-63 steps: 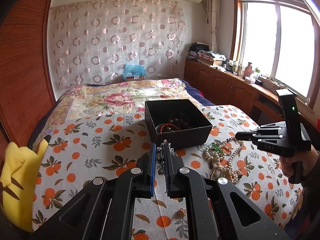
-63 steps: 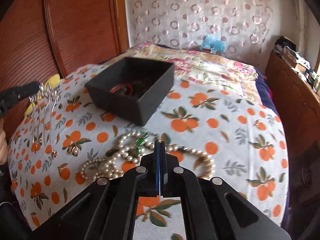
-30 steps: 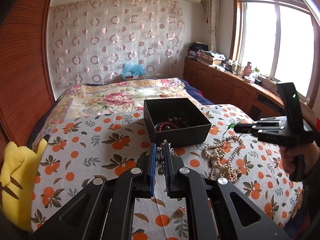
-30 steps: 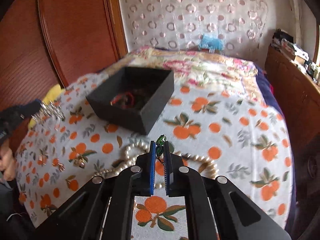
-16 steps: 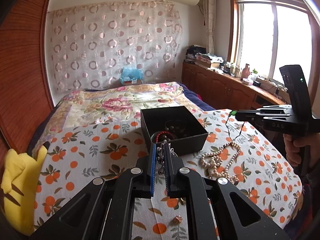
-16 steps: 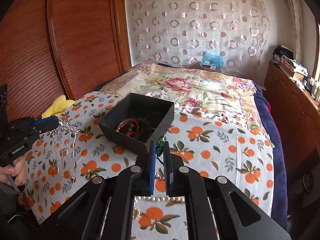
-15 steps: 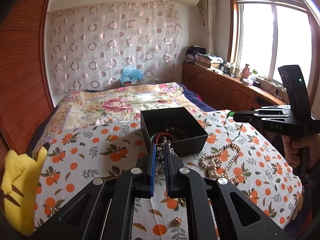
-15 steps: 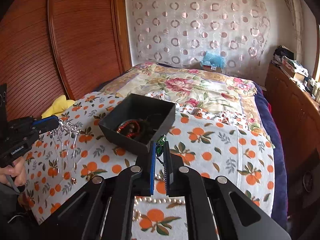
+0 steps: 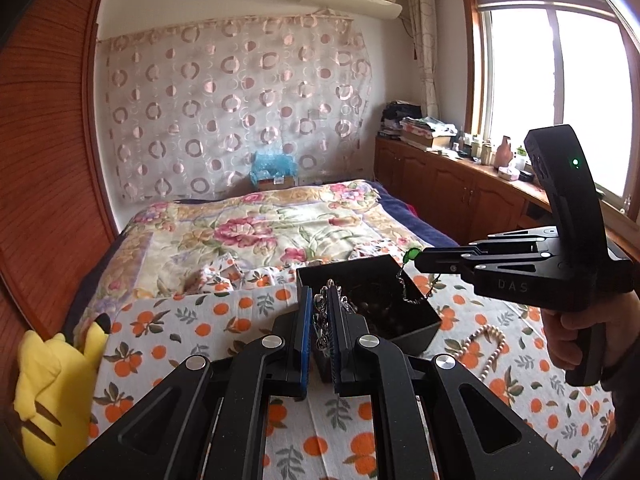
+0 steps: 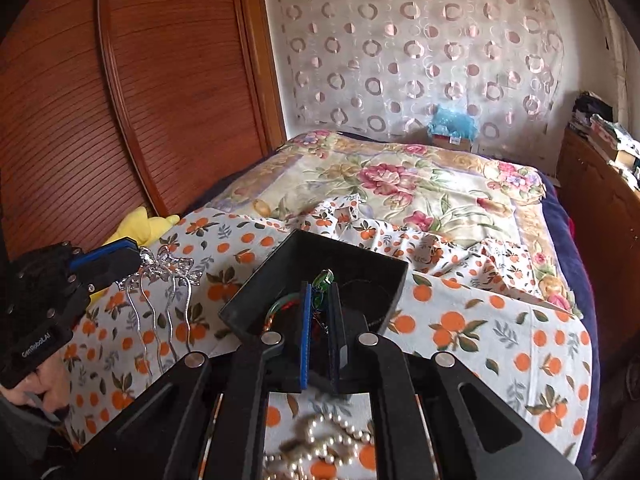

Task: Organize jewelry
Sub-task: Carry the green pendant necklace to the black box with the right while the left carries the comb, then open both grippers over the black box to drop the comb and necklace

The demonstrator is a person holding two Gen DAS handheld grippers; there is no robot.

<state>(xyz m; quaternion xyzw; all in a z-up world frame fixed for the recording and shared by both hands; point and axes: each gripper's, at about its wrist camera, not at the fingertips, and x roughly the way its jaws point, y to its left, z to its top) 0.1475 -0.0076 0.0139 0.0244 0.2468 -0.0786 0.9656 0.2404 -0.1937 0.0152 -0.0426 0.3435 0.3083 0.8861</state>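
Observation:
A black open box (image 9: 416, 322) (image 10: 372, 266) sits on the orange-print cloth, with beads and a red bracelet inside. My left gripper (image 9: 319, 300) (image 10: 136, 258) is shut on a silver hair comb (image 10: 168, 280), held above the cloth left of the box. My right gripper (image 10: 319, 296) (image 9: 418, 258) is shut on a green-stone chain necklace (image 9: 408, 276) (image 10: 322, 280), whose chain hangs down over the box. A pearl necklace (image 9: 486, 344) (image 10: 320, 440) lies on the cloth right of the box.
A yellow plush toy (image 9: 48, 376) lies at the bed's left edge by the wooden wall. A floral quilt (image 9: 256, 232) covers the far bed. Wooden cabinets (image 9: 460, 192) run along the right under the window.
My right gripper has lifted the green necklace off the cloth and carried it left, over the black box. My left gripper has moved closer to the box with the comb.

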